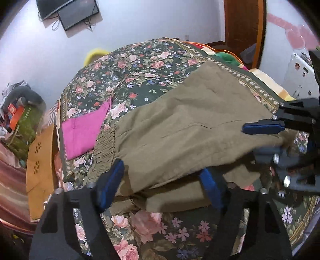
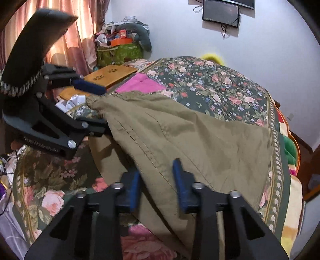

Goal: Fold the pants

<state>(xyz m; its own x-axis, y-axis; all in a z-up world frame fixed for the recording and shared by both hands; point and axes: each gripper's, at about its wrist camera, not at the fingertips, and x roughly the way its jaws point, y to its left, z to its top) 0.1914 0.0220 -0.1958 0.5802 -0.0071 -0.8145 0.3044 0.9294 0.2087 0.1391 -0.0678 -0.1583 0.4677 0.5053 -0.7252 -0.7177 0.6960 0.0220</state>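
Olive-brown pants (image 1: 180, 128) lie on the floral bedspread (image 1: 140, 68), their elastic waistband (image 1: 104, 148) at the left. They also show in the right wrist view (image 2: 200, 140). My left gripper (image 1: 162, 186) has its blue pads wide apart around the near edge of the cloth, which drapes between them. My right gripper (image 2: 158, 184) likewise has its jaws apart with the raised fold of cloth running between them. Each gripper shows in the other's view: the right gripper (image 1: 266, 138) at the right, the left gripper (image 2: 94, 108) at the left.
A pink folded cloth (image 1: 84, 132) lies on the bed beside the waistband. A wooden board (image 1: 40, 160) and cluttered bags (image 2: 120, 46) stand past the bed's left side. A wall with a screen (image 2: 221, 13) is behind. Colourful blankets (image 2: 290, 148) hang off the far right.
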